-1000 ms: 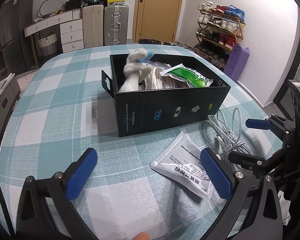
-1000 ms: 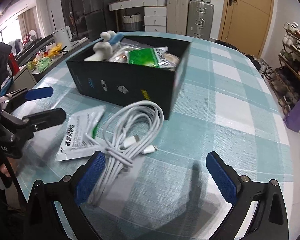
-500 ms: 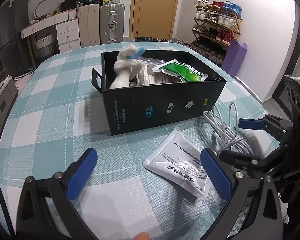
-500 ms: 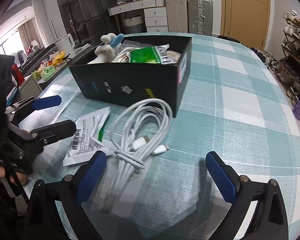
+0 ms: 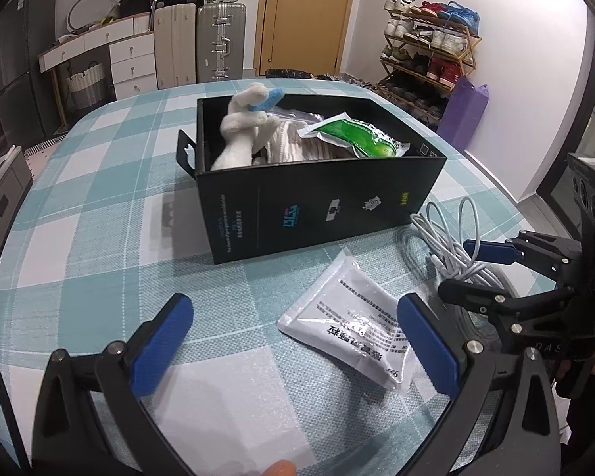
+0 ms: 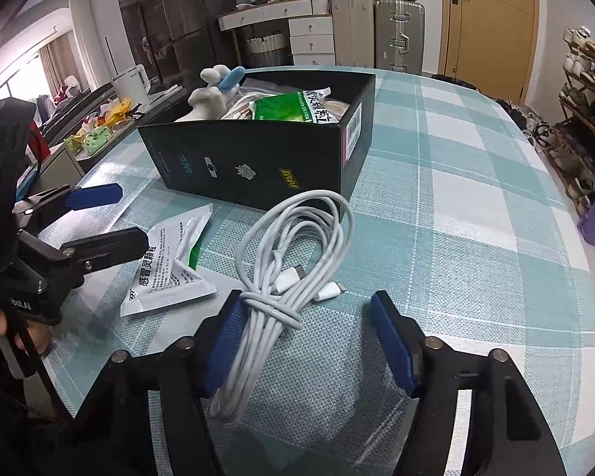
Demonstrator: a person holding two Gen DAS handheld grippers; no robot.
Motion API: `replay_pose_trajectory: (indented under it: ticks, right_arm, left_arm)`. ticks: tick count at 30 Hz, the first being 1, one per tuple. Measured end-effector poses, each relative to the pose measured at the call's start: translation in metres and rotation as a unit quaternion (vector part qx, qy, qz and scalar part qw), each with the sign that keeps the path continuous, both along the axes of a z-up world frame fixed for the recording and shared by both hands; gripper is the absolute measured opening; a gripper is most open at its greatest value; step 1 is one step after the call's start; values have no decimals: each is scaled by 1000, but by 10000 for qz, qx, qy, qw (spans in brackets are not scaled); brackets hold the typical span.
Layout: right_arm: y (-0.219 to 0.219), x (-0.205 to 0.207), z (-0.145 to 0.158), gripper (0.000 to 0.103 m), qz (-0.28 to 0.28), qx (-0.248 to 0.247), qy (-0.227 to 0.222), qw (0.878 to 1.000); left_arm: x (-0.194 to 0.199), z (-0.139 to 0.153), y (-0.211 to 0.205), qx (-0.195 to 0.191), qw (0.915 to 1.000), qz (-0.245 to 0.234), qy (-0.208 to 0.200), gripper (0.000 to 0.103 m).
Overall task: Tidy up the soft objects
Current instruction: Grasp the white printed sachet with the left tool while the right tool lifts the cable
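Right tool (image 6: 305, 337): jaws closing on the tied end of the cable (image 6: 293, 254). The left pad lies against the bundle; the right pad is well clear of it, so nothing is clamped yet.
Left tool (image 5: 293, 341): released, jaws wide, nothing between them; it hangs above the surface (image 5: 99, 269) just short of the sachet (image 5: 357, 325).
Step in hand: I judge this the pick-up of the cable, one of two soft things left outside the box (image 5: 321, 206).
Cable: lies flat on the surface, loops spread toward the box's near corner, both plugs resting beside the tie.
Sachet: flat on the surface between the two tools, beside the cable and apart from the box.
Box: open, just beyond both items; already holds a plush toy (image 5: 244, 127), a green packet (image 5: 357, 139) and pale folded cloth.
Next move: finish the closing so both pads bear on the bundle at the tie, then lift high enough to clear the box wall; the loose loops may trail and snag the rim.
Hidden: the cable's near end runs under the right tool's frame. What lies at the bottom of the box cannot be seen. The sachet's near corner is cut off by the left tool's right finger. The print on the sachet is too small to read with certainty.
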State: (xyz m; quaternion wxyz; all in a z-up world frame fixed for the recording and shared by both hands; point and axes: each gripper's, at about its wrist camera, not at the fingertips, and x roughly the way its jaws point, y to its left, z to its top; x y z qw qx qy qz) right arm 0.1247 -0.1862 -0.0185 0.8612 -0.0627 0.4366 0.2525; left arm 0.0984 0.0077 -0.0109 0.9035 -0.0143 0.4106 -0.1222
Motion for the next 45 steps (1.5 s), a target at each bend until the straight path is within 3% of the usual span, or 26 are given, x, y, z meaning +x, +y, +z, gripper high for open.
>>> replay_pose_trajectory:
  ticks: [9, 21, 26, 35, 45]
  right_arm:
    - [9, -11, 5, 31, 325, 63, -164, 9993]
    - [-3, -19, 12, 31, 340, 249, -307, 9986]
    - [-5, -21, 15, 31, 341, 257, -353, 9985]
    - [-8, -23, 17, 31, 329, 288, -373, 9983]
    - [-9, -25, 19, 31, 303, 272, -397, 9984]
  left_arm:
    - [-2, -1, -5, 2, 9999, -145, 61, 103]
    - [2, -7, -26, 185, 9977, -587, 268, 103]
    - [6, -9, -41, 455, 9946, -867, 341, 103]
    - [15, -12, -49, 629, 9927, -904, 496, 101]
    - [12, -7, -44, 653, 9932, -911, 319, 78]
